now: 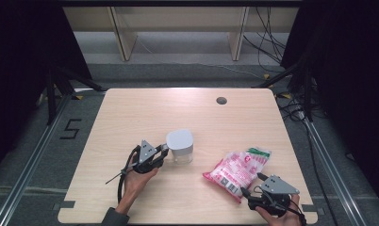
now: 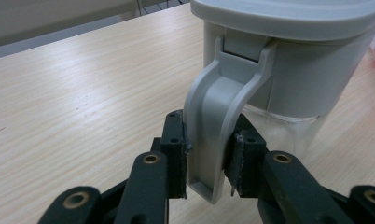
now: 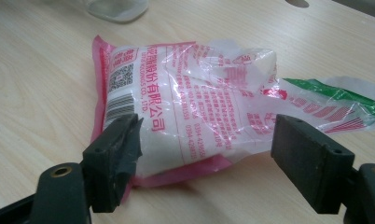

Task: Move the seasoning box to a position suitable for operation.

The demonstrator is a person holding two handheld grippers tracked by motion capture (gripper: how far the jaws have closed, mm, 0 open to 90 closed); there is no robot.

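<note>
Your high view looks forward and down on the whole tabletop [image 1: 131,113]; your 2 tool views sit close above it.

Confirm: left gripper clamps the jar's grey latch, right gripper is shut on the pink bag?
Not quite. The right gripper is open: in the right gripper view its fingers stand apart at the bag. The left gripper does clamp the latch of the jar.

Wooden table [image 1: 131,113]: lidded container [image 1: 180,146], pink-white bag [image 1: 235,171] on it.
</note>
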